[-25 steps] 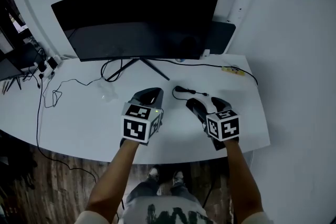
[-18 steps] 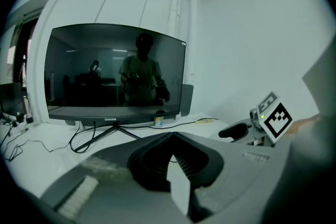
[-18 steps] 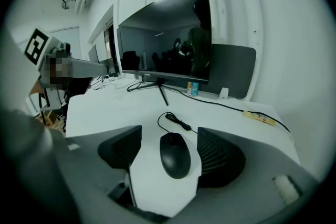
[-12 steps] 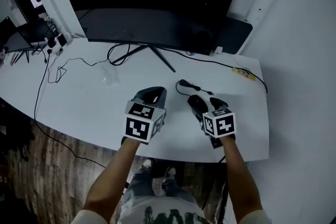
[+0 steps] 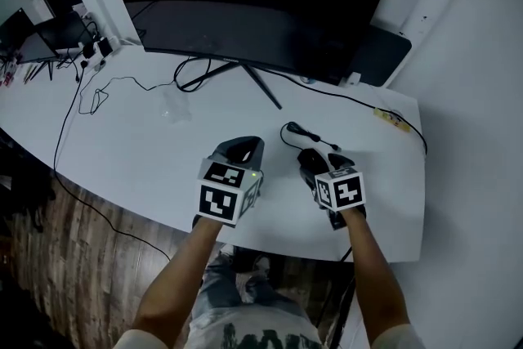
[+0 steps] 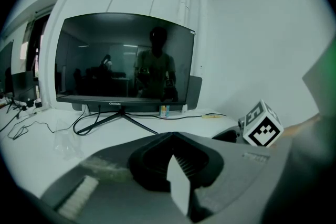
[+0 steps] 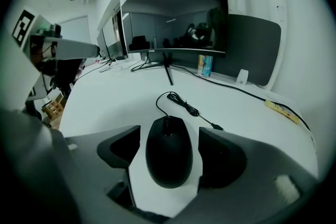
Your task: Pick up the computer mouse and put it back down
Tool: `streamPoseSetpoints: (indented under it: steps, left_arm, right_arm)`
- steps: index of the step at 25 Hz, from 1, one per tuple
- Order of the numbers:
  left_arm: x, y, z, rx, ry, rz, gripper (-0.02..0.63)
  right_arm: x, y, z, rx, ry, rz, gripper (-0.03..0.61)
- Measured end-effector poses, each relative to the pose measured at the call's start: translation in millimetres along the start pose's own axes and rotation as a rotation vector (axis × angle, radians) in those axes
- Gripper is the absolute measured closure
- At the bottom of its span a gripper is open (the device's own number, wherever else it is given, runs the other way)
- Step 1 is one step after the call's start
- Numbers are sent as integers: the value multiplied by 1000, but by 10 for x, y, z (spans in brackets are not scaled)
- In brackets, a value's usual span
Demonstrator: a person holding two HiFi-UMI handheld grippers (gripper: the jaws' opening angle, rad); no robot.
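A black wired computer mouse (image 7: 169, 150) lies on the white desk (image 7: 115, 97), its cord (image 7: 184, 105) curling away toward the monitor. My right gripper (image 7: 169, 136) is open, one jaw on each side of the mouse, with slivers of desk showing between them. From the head view the mouse (image 5: 309, 163) peeks out just ahead of the right gripper (image 5: 320, 166). My left gripper (image 5: 243, 148) hovers to the mouse's left, apart from it. In the left gripper view the left gripper (image 6: 172, 136) is shut, its tips meeting with nothing between them.
A wide curved monitor (image 5: 245, 4) on a splayed stand (image 5: 237, 73) fills the back of the desk (image 5: 122, 151). Cables (image 5: 98, 94) trail at the left. A clear plastic piece (image 5: 174, 109) and a small yellow item (image 5: 392, 118) lie on the desk. The front edge is just behind the grippers.
The head camera has swung so the desk sits further right and up in view. Both grippers keep nearly the same places relative to the mouse.
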State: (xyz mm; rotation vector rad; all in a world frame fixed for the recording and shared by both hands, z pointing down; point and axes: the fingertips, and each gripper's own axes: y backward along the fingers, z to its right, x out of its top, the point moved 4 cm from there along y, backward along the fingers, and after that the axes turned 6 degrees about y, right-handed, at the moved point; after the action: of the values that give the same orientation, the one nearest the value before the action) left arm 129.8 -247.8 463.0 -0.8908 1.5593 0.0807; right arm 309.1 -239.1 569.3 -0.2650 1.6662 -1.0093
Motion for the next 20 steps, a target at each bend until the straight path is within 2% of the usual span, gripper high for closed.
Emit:
streamPoseSetpoints:
  steps: [10,20]
  left_arm:
    - [-69,36,-81,38,8,-5,610]
    - [-72,77,-92,57,11,-14,609]
  right_arm:
    - [-169,-258,-4,24,15,-77,225]
    - [-171,-255,15,25,5,-89,229]
